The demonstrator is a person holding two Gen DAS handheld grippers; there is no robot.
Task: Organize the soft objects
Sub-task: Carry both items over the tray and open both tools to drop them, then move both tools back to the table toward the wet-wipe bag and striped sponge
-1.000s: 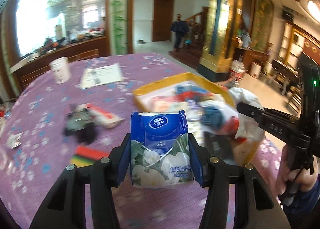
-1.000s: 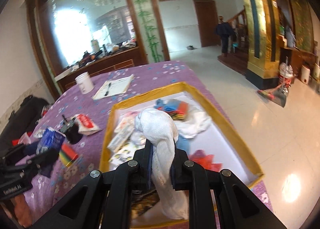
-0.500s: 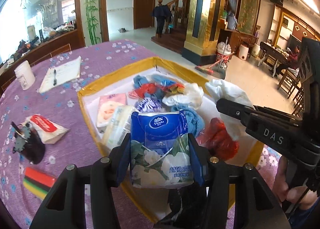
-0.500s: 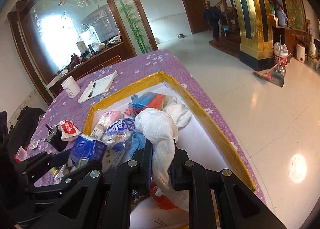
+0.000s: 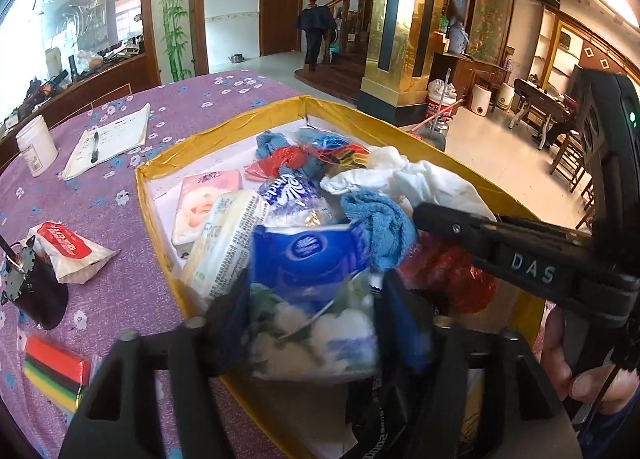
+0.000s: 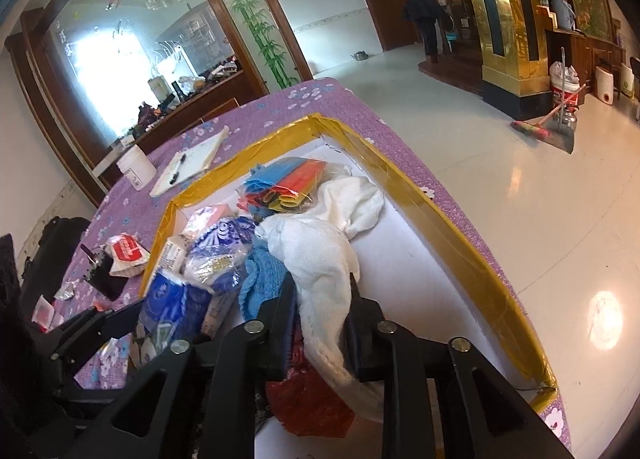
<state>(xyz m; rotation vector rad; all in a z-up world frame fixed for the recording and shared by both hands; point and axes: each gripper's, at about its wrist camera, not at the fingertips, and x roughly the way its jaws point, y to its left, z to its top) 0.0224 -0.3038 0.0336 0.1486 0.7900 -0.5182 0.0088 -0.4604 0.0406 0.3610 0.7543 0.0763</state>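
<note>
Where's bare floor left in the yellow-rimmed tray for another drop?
Free: the white tray floor along the right-hand yellow rim, right of the white cloth, up to the far corner. Crowded: the left and middle, packed with tissue packs, a blue cloth and red bags.

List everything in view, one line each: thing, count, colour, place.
table: 1, purple floral cover, under everything
tray: 1, yellow rim, on table
blue pack: 1, blue, over tray
white cloth: 1, white, over tray
towel: 1, blue, in tray
pink pack: 1, pink, in tray
notepad: 1, white, on table
cup: 1, white, beside notepad
left gripper: 1, black, jaws just opening, blue pack between
right gripper: 1, black, jaws just opening, white cloth between
</note>
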